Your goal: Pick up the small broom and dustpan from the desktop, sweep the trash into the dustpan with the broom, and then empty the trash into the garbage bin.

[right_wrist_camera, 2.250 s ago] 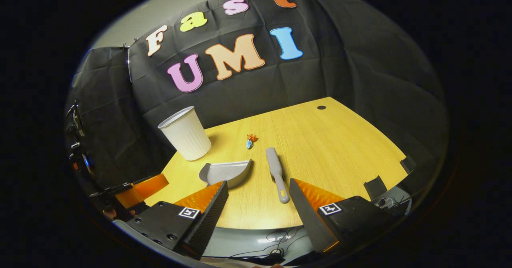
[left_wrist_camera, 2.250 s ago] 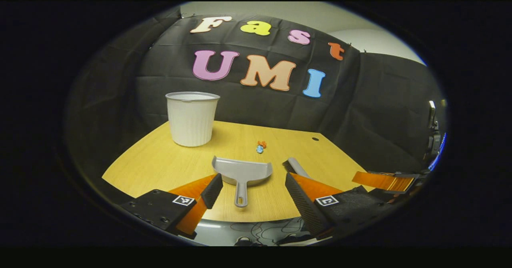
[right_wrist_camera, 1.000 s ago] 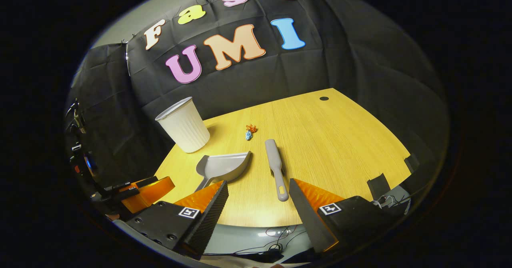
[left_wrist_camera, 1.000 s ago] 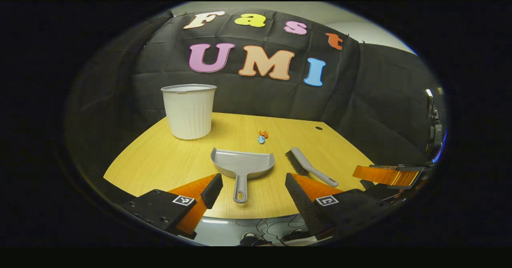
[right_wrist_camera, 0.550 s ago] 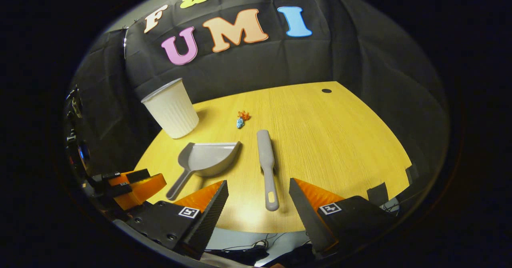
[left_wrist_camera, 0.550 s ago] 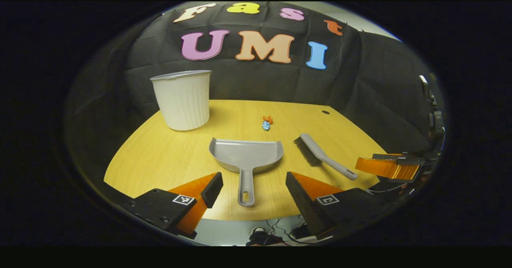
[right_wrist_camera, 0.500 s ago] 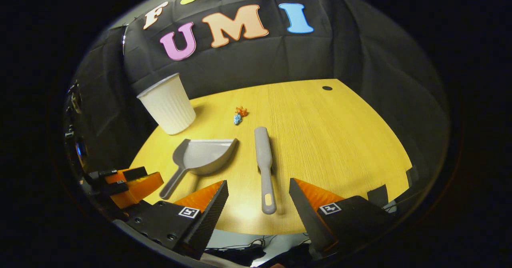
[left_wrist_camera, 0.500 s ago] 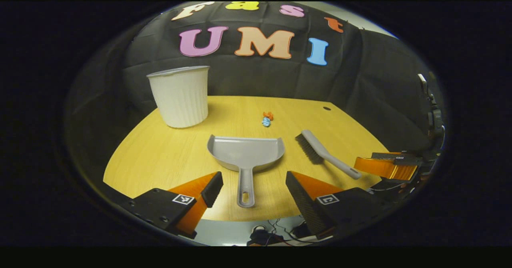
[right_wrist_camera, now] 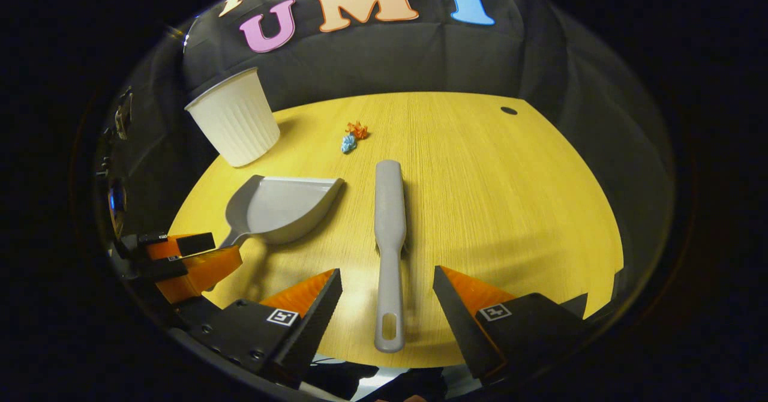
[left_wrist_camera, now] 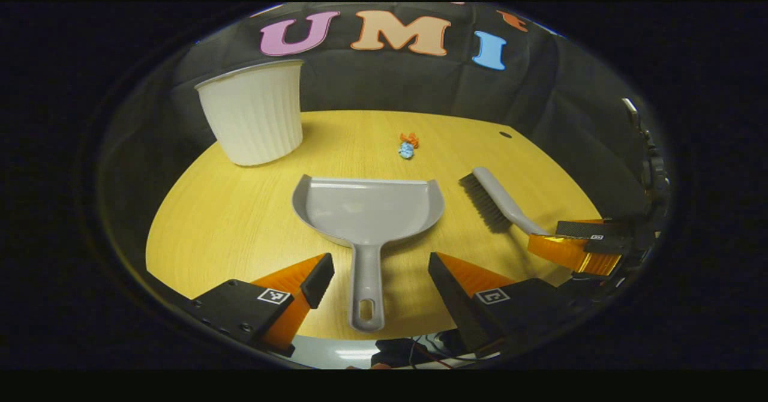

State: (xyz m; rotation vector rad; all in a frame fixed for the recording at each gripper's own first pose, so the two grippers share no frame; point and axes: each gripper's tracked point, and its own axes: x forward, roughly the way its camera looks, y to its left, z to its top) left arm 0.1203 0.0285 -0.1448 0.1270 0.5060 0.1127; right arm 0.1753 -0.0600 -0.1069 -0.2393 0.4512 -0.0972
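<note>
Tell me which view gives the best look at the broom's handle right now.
The right gripper view: the broom lies lengthwise, its whole handle running down between the open fingers of the right hand-held gripper, hanging hole included. In the left gripper view the broom shows bristles side-on, but the right hand-held gripper covers the handle's end.

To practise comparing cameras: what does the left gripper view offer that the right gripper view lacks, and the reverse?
Left gripper view: the dustpan has its handle between the fingers of the open left gripper, and the broom shows its bristles side-on. Right gripper view: the broom's handle lies between the fingers of the open right gripper. Both: bin, two trash scraps, desk.
</note>
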